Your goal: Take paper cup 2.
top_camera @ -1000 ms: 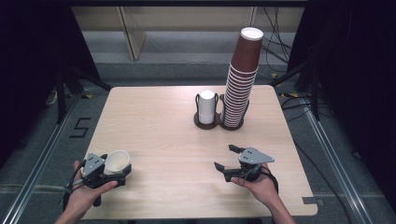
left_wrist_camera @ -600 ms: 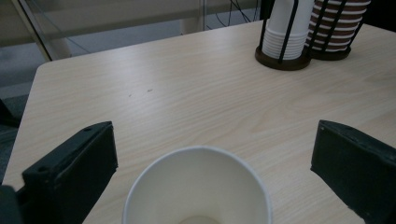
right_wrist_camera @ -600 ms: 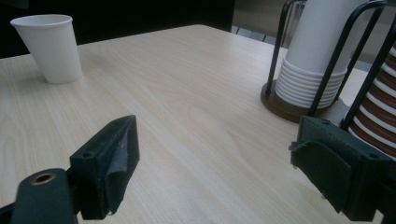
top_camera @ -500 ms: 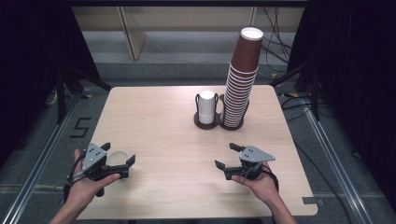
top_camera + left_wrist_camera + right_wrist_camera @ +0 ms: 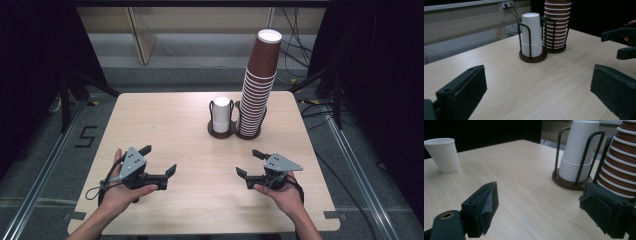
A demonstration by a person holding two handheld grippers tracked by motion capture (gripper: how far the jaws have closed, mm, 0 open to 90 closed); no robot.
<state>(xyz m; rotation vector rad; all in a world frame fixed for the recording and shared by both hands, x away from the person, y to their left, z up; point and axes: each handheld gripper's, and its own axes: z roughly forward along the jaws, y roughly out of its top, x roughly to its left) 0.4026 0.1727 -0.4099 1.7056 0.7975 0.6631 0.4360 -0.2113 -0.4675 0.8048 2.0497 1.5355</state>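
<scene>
**One cup out, both claws empty**

I judge the first step done: a single white cup (image 5: 442, 155) stands upright on the table (image 5: 200, 205), at the upper left of the right gripper view. My left gripper (image 5: 159, 159), lower left in the high view, is released and holds nothing. The right gripper (image 5: 248, 162) is likewise spread and empty. The white stack (image 5: 221, 115) and brown stack (image 5: 257, 85) wait upper centre; any further cups remain.
</scene>
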